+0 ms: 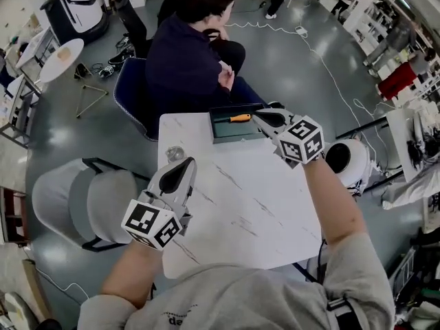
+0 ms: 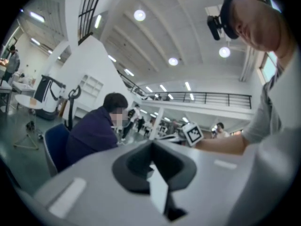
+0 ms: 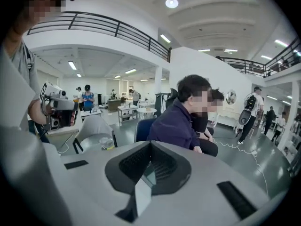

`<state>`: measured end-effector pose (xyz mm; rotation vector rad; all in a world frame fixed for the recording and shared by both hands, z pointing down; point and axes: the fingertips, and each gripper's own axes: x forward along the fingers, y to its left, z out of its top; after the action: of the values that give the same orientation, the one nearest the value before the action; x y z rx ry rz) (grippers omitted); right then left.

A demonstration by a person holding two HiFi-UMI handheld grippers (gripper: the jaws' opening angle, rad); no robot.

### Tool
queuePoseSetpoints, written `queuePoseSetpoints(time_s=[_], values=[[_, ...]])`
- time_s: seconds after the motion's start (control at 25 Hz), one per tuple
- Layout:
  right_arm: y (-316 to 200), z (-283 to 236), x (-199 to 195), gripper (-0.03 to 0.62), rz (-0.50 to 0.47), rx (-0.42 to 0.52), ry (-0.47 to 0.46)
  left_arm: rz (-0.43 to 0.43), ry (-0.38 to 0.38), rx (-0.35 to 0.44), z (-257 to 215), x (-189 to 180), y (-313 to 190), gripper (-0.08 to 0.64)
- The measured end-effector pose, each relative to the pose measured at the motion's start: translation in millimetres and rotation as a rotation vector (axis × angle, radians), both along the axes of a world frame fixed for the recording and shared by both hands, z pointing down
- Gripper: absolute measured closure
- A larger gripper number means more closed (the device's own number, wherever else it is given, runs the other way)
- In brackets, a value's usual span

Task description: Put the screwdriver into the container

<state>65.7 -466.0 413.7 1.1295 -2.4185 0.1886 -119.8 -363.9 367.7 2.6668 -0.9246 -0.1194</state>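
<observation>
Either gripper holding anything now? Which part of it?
Nothing held: left gripper and right gripper are both shut and empty. The screwdriver lies loose in the container.

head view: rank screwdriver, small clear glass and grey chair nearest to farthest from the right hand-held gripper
From the right hand-held gripper:
1. screwdriver, just to its left, in the container.
2. small clear glass, near the left edge of the table.
3. grey chair, beyond that left edge.
</observation>
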Motion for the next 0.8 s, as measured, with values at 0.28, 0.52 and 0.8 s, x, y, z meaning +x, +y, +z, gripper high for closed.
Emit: queuePoseSetpoints(time_s=[0.28, 0.52, 0.8], values=[[58.2, -69.7, -3.2, 0.583, 0.080, 0.088, -0.107, -0.023, -0.006, 0.072, -58.0, -30.6, 28.8, 0.560], [107.5, -117.5, 22.1, 0.583, 0.128, 0.150, -0.184, -0.094, -0.040, 0.116, -98.5, -33.5, 65.7, 0.560], [174.5, -161.5, 75.4, 0.583, 0.065, 0.187, -0.233, -0.224, -0.064, 0.147, -134.4, 2.1, 130.4, 0.560]])
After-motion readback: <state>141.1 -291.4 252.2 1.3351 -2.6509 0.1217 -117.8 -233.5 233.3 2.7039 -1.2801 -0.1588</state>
